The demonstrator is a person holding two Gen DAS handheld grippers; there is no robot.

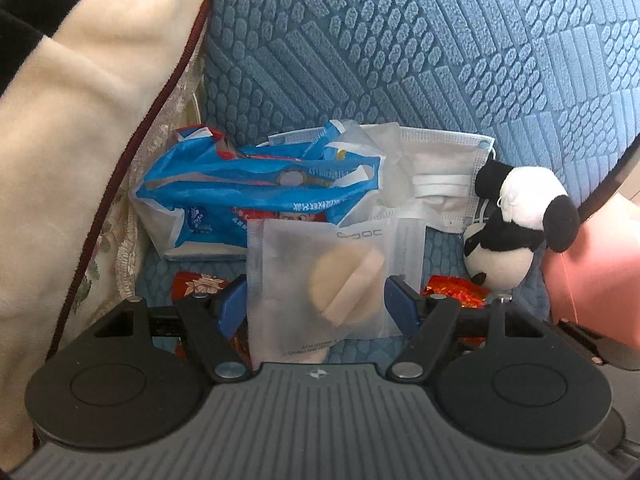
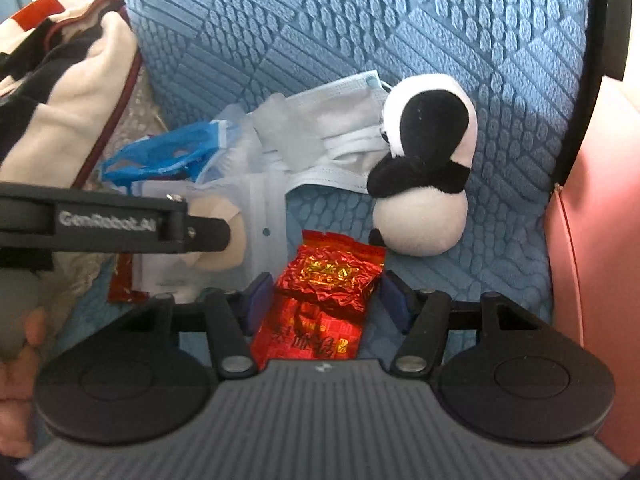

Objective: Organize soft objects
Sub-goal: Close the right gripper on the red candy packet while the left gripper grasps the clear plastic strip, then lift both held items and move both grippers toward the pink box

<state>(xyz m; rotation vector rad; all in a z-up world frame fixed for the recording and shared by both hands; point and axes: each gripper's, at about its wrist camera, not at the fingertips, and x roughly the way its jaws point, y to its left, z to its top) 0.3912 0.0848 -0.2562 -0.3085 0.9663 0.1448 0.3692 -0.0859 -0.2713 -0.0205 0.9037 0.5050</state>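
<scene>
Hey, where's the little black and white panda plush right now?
The black and white panda plush sits at the right on the blue textured cushion, just right of the white face mask and behind the red foil packet.

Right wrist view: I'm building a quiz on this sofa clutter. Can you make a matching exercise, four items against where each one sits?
Items:
1. black-and-white plush panda
2. crinkled red foil packet
3. white pleated face mask
4. clear pouch holding a beige round puff

Places:
A. between the right gripper fingers
B. against the blue textured sofa back, left of the panda
C. beside the other gripper's black finger
D. right of the mask, behind the red packet

Pairs: 1-D, 2-A, 3-B, 4-C
</scene>
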